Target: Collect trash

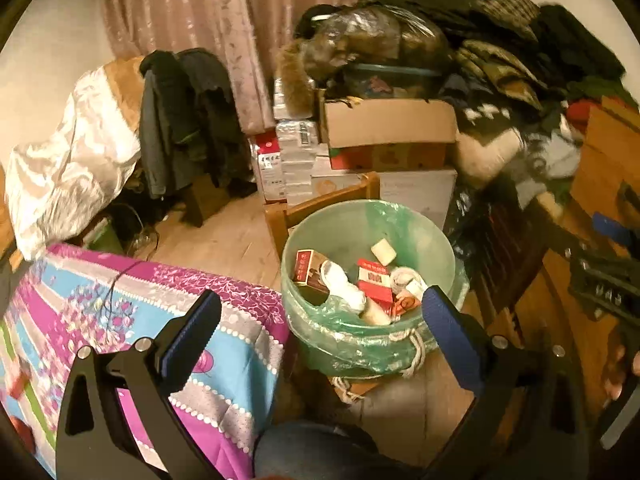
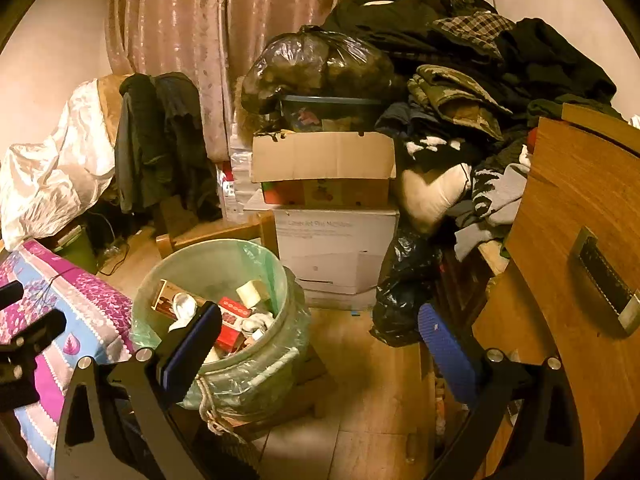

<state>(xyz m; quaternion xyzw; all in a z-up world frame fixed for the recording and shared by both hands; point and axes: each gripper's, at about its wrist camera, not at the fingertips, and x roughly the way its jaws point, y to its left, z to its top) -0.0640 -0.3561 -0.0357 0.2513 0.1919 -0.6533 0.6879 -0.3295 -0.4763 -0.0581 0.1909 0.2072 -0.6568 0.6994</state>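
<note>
A pale green bin [image 1: 420, 228] [image 2: 224, 256] lined with a green plastic bag stands on a low wooden stool. Inside lie red cartons [image 1: 374, 280] [image 2: 232, 320], a brown box [image 1: 308, 268], crumpled white tissue [image 1: 344, 288] and a pale block [image 1: 383, 251] [image 2: 252, 292]. My left gripper [image 1: 322, 316] hovers open just in front of the bin, nothing between its fingers. My right gripper [image 2: 320, 328] is open too, to the right of the bin above the floor, and empty. The right gripper also shows at the right edge of the left wrist view [image 1: 608, 272].
A bed with a purple and blue floral cover [image 1: 120, 320] [image 2: 80, 312] lies left of the bin. Stacked cardboard boxes [image 1: 388, 136] [image 2: 324, 168], a black bag [image 2: 404, 284] and heaped clothes [image 2: 460, 92] stand behind. A wooden cabinet [image 2: 580, 220] is at the right.
</note>
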